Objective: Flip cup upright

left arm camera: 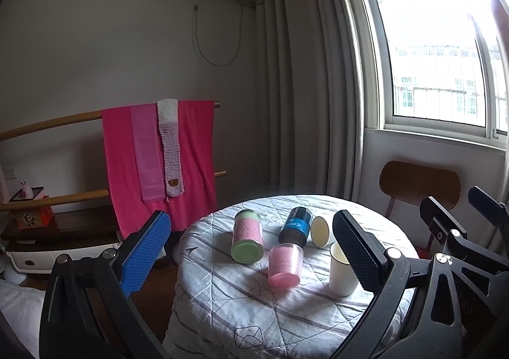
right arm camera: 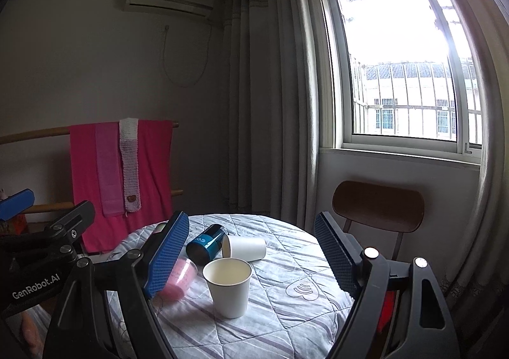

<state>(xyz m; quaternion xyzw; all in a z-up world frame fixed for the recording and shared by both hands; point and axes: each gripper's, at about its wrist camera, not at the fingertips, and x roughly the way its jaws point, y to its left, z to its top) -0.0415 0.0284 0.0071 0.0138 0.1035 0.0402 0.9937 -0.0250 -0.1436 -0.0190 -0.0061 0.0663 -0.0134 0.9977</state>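
- I'm holding my right gripper [right arm camera: 251, 250] with its jaws spread wide, gripping nothing; my left gripper [left arm camera: 251, 250] is gaping too.
- The white paper cup [right arm camera: 228, 285] is standing upright between my right fingers on the quilted table [right arm camera: 286, 320].
- Another white cup [right arm camera: 245, 248] is lying sideways just behind it.

Glaring window [right arm camera: 404, 50] backlight, dim room, fisheye-warped edges.
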